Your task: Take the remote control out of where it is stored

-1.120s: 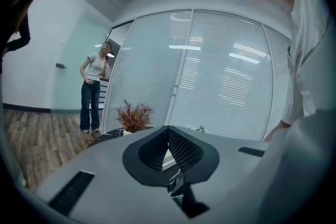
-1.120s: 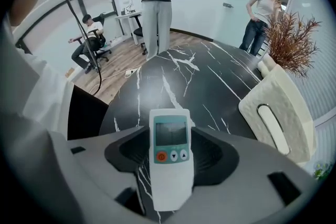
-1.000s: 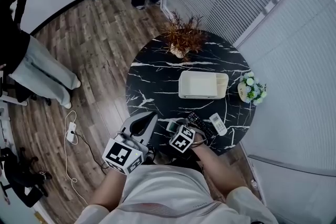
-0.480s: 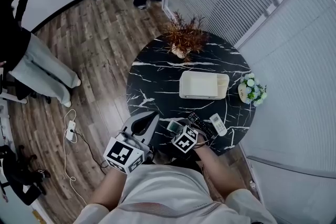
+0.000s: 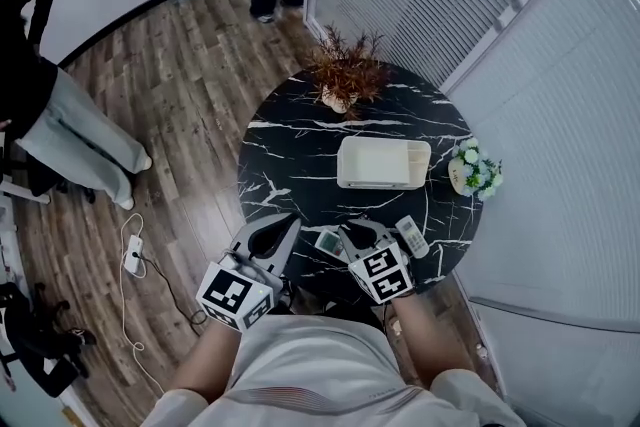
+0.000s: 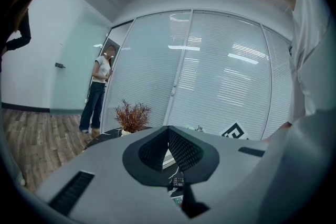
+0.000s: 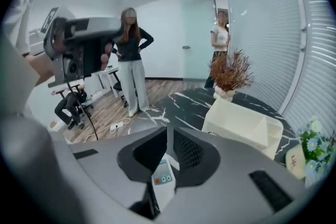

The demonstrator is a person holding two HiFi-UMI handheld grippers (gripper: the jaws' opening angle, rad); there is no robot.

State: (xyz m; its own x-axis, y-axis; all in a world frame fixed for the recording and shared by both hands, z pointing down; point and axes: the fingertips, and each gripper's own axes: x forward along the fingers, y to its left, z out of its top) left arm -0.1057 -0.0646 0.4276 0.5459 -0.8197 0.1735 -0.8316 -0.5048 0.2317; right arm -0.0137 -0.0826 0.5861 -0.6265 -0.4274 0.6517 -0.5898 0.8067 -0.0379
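The only legible print looks like "Life", on the white flower pot (image 7: 295, 161).

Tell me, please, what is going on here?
A person holds a gripper in each hand over the round black marble table. The white storage box looks empty; a short white remote with a screen and a slim white remote lie at its near edge. The right gripper hovers there; its jaws have just been closing with nothing between them. The left gripper is shut.

Left gripper (image 6: 168, 132) body is blocking most of the table (image 6: 104, 137); buttons (image 6: 178, 182) glimpsed beneath are showing too small to identify. Remote control (image 7: 162, 182) is hiding its lower end behind right gripper (image 7: 168, 136) body.
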